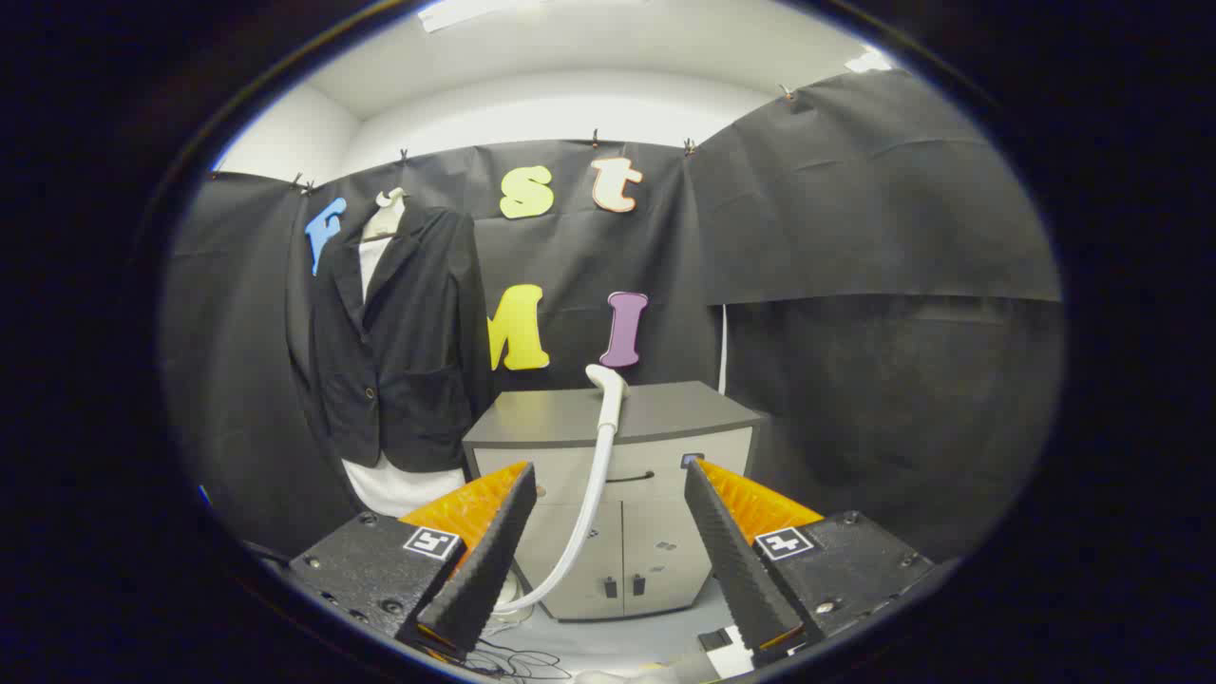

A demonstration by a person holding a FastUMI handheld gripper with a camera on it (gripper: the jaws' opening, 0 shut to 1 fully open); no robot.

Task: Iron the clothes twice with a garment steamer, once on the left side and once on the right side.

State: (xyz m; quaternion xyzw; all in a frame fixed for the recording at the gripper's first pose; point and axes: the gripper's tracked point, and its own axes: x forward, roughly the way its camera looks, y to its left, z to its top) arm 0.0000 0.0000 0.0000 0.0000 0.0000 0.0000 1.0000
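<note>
Gaping tool [608, 480] released, steamer [605, 418] ahead against cabinet [665, 418] edge, jacket [399, 332] beyond-left.

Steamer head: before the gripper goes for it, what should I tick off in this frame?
1. Gripper fingers open, nothing between them: ok.
2. Steamer head in sight beyond the fingers, resting against the cabinet: ok.
3. Hose hangs free in front of the cabinet: ok.
4. Jacket hangs on the booth wall beside the cabinet: ok.
5. Steamer switched on: cannot tell.
</note>
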